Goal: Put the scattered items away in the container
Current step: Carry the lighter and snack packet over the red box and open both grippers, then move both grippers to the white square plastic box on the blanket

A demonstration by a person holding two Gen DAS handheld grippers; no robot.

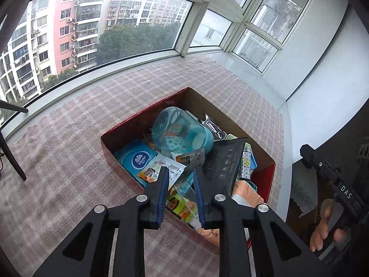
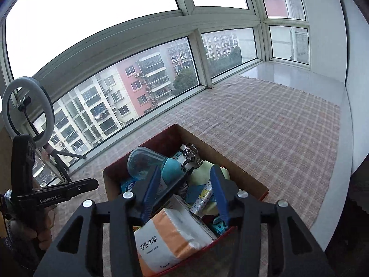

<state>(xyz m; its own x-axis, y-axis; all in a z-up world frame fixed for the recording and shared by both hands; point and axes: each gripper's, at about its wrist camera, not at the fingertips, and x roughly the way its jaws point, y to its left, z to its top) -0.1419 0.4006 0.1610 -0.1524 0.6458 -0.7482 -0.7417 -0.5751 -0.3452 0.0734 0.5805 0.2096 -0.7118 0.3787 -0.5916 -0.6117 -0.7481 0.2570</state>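
As the plaid-covered counter (image 2: 265, 120) shows nothing left loose | all items lie piled in the red cardboard box (image 1: 268, 173): blue jar (image 1: 182, 131), Vinda tissue pack (image 1: 138, 160), black pouch (image 1: 224, 164) | left tongs (image 1: 180, 182) slightly spread, empty | right tongs (image 2: 184, 189) spread wider, empty, above orange tissue pack (image 2: 168, 237) | both held over box since, I judge, tidying is done.

place: home bay-window ledge; evidence: plaid cloth (image 1: 69, 152); apartment blocks (image 1: 69, 34) outside
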